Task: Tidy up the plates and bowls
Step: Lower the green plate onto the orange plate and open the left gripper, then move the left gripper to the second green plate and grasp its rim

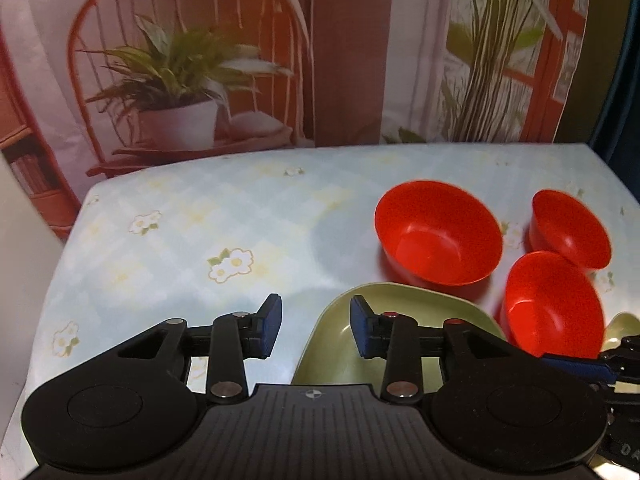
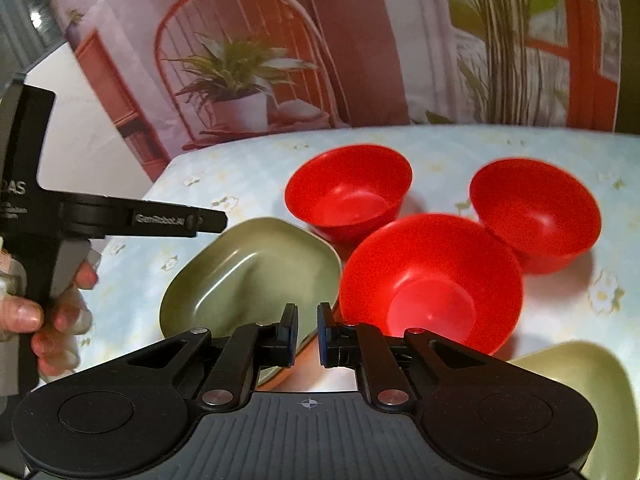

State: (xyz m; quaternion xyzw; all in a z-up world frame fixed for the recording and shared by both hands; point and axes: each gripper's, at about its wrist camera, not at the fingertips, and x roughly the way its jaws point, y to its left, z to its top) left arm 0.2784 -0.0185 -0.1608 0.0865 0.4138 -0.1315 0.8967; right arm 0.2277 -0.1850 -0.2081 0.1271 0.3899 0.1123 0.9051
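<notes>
So my left gripper (image 1: 316,326) is spread wide, holding nothing, with the green plate (image 1: 400,320)'s near-left rim sitting between its fingers. My right gripper (image 2: 307,334) is almost pinched together, gripping nothing. Three red bowls (image 1: 438,232) sit just behind the plate. Best bet: get one finger under the rim, one over, squeeze gently, lift level.

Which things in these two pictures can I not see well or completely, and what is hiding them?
- Second green plate: right wrist view, mostly behind the right gripper body; the left wrist view shows only a sliver.
- First green plate: near part hidden by the left gripper in its own view.
- Red bowls: rims blurred in both views.
</notes>
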